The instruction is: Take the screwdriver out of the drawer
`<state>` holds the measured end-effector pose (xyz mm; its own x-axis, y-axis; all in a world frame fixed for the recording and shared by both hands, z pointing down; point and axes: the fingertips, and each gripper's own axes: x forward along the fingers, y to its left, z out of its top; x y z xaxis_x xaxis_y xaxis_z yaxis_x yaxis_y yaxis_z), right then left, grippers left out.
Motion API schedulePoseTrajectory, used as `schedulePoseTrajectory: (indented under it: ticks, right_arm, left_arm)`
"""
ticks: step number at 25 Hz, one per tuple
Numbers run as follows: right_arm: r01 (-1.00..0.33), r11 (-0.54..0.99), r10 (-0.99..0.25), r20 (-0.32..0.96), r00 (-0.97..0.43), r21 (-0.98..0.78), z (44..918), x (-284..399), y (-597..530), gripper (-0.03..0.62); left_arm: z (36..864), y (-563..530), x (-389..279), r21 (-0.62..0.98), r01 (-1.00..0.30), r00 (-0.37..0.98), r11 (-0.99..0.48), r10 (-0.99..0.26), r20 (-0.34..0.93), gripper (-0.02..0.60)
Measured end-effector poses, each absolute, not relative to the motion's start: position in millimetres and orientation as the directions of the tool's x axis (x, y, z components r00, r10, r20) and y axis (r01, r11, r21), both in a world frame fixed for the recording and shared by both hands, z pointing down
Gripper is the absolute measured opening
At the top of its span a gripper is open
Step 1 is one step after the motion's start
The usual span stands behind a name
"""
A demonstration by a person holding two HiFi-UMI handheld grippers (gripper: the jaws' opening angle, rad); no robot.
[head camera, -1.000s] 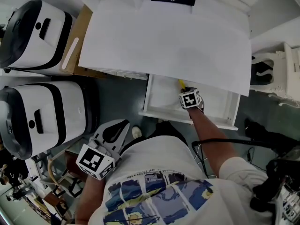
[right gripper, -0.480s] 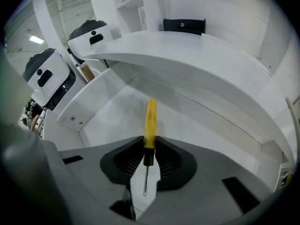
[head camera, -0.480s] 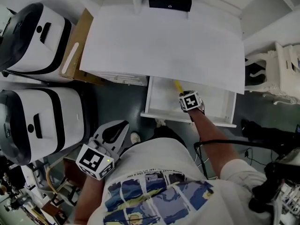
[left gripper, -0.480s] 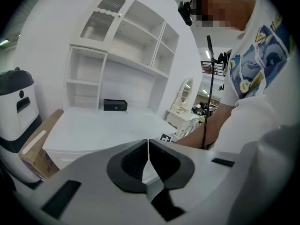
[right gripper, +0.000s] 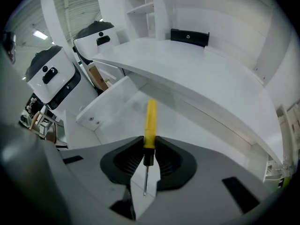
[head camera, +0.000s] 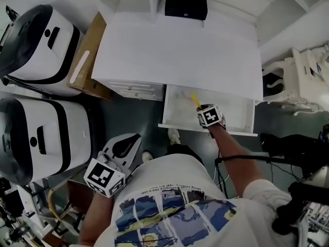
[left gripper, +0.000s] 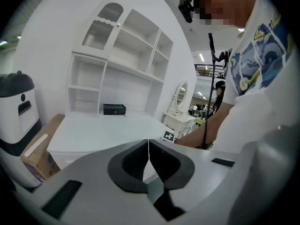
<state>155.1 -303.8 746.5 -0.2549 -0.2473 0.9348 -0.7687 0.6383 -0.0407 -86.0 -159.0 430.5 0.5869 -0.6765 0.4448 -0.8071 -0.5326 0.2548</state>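
A screwdriver (right gripper: 150,125) with a yellow handle and black collar is pinched between the pads of my right gripper (right gripper: 146,150), its thin shaft pointing back toward the camera. In the head view the yellow handle of the screwdriver (head camera: 196,101) sticks out beyond the right gripper (head camera: 205,111), which hangs above the open white drawer (head camera: 174,107) under the desk top. My left gripper (left gripper: 148,149) is shut with nothing between its jaws; in the head view the left gripper (head camera: 126,144) is held low by the person's left side, well away from the drawer.
A white desk (head camera: 180,50) with a black box (head camera: 186,6) at its back stands over the drawer. Two large white and black appliances (head camera: 41,40) and a cardboard box (head camera: 85,66) stand left. A white ornate chair (head camera: 308,76) and cables (head camera: 267,161) lie right.
My right gripper has risen out of the drawer with the screwdriver still in its jaws. The left gripper has drifted slightly; the head camera has shifted.
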Motion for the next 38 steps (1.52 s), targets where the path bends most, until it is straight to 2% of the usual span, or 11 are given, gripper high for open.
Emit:
schedulePoseTrajectory:
  ticks: [20, 38]
  right_arm:
    - [-0.827, 0.559, -0.374, 0.870, -0.319, -0.063, 646, 116, -229, 0.095]
    - [-0.783, 0.615, -0.436, 0.786, -0.438, -0.096, 568, 62, -129, 0.095]
  left_arm:
    - [423, -89, -135, 0.268, -0.758, 0.650, -0.594, -0.662, 0.373, 0.014]
    - [426, -36, -151, 0.269, -0.731, 0.681, -0.627, -0.645, 0.348, 0.014]
